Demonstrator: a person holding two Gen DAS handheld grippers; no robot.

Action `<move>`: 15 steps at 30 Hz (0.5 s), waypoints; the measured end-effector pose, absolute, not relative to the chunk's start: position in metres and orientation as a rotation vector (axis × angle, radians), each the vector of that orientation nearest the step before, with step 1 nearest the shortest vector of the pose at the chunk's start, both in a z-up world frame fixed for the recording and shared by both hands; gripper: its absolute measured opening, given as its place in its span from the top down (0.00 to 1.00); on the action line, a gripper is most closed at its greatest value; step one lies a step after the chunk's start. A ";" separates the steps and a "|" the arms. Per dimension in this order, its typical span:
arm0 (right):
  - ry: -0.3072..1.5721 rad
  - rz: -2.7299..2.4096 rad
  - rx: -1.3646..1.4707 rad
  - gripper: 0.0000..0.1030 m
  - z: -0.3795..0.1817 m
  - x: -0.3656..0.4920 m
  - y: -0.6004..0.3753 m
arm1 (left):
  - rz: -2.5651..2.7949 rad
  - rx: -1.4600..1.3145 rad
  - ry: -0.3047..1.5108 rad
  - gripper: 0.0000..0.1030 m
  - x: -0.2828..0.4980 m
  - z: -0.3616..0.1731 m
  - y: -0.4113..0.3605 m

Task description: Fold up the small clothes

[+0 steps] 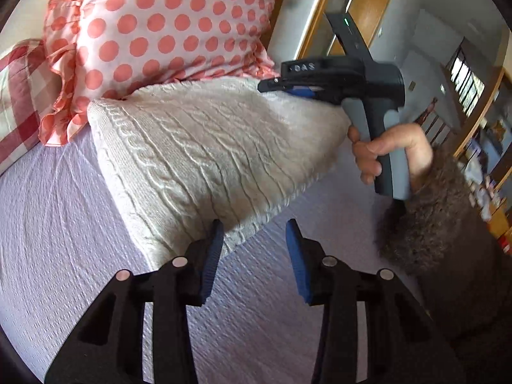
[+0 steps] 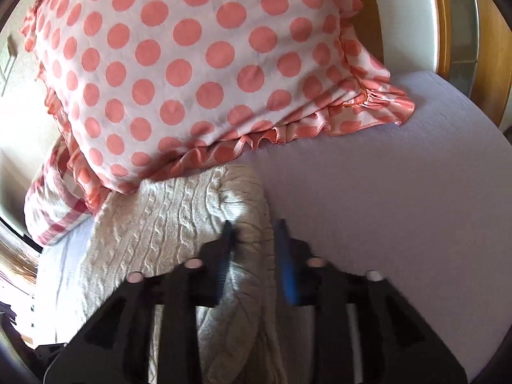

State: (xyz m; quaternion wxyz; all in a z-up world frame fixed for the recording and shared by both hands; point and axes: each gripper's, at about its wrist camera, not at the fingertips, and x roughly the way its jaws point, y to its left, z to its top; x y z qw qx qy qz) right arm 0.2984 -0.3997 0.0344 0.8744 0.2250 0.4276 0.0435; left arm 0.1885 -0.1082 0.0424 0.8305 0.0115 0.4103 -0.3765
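I observe a cream cable-knit sweater [image 1: 204, 147] lying on the lilac textured bed cover [image 1: 64, 224], its far edge touching a white ruffled pillow with coral polka dots [image 1: 153, 25]. A red-and-cream checked pillow [image 1: 19, 96] lies just beside the dotted one.

My left gripper [image 1: 254, 240] stands with its jaws apart. Its left blue pad touches the near edge of the knit; the right pad is over bare cover. Nothing is clamped.

In the left wrist view, my right gripper [image 1: 272, 84] sits at the sweater's far corner, its blue pads appearing drawn together on the knit. In the right wrist view, the same gripper [image 2: 254, 224] shows a narrow gap with sweater [image 2: 166, 230] fabric between its pads. I record it as gripping the sweater.
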 end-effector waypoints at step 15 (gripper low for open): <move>1.025 0.428 0.838 0.39 -0.017 0.284 -0.411 | -0.681 -0.609 1.134 0.32 0.301 0.000 -0.052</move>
